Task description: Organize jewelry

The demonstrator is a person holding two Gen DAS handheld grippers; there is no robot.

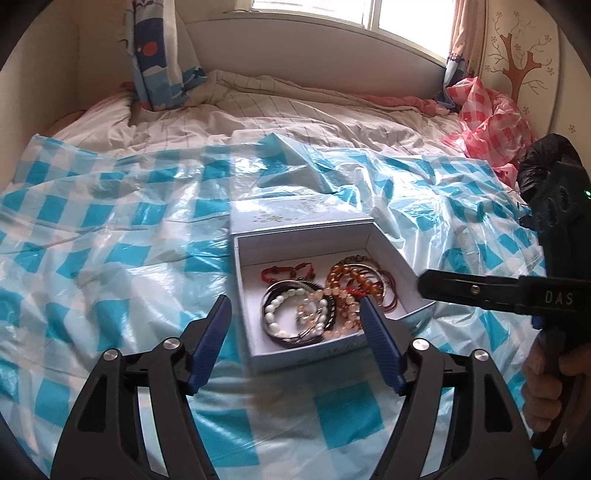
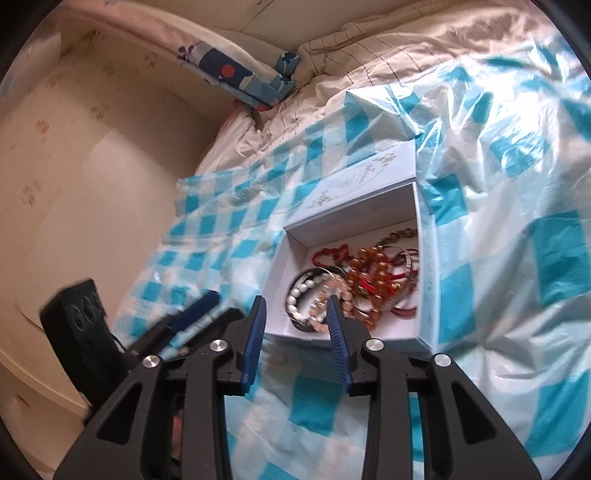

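Jewelry point(image 1: 314, 302) lies heaped inside an open white box point(image 1: 295, 354), which sits on a blue-and-white checked plastic sheet point(image 1: 110, 229) spread over a bed. Nearest the left wrist camera, the left gripper point(image 1: 295, 314) hangs just short of the box's near wall with its blue pads point(image 1: 210, 343) spread wide; nothing is between them, and the box's near left corner shows through the gap. In the right wrist view the right gripper point(image 2: 295, 314) stands partly open over the box's near edge, its pads point(image 2: 255, 332) apart and gripping nothing, with the pearl bracelet showing just past the tips. A hand point(image 1: 550, 384) holds the right gripper's handle at the right edge of the left view.

In the box, a pearl bracelet point(image 1: 280, 306) lies near the front left inside a dark bangle point(image 1: 269, 295). Pale pink beads point(image 1: 332, 314) rest against it, amber beads point(image 1: 351, 277) and thin red bangles point(image 1: 391, 299) fill the right side, and a red cord bracelet point(image 1: 288, 271) lies at the back. The box's lid point(image 1: 291, 212), pale blue with a printed pattern, lies just behind the box, touching its far wall.

Beyond the sheet are a rumpled cream quilt point(image 1: 258, 107), a pink checked sheet point(image 1: 487, 118) at the far right, a blue patterned pillow point(image 1: 159, 55) against the headboard, and a bright window point(image 1: 369, 14).
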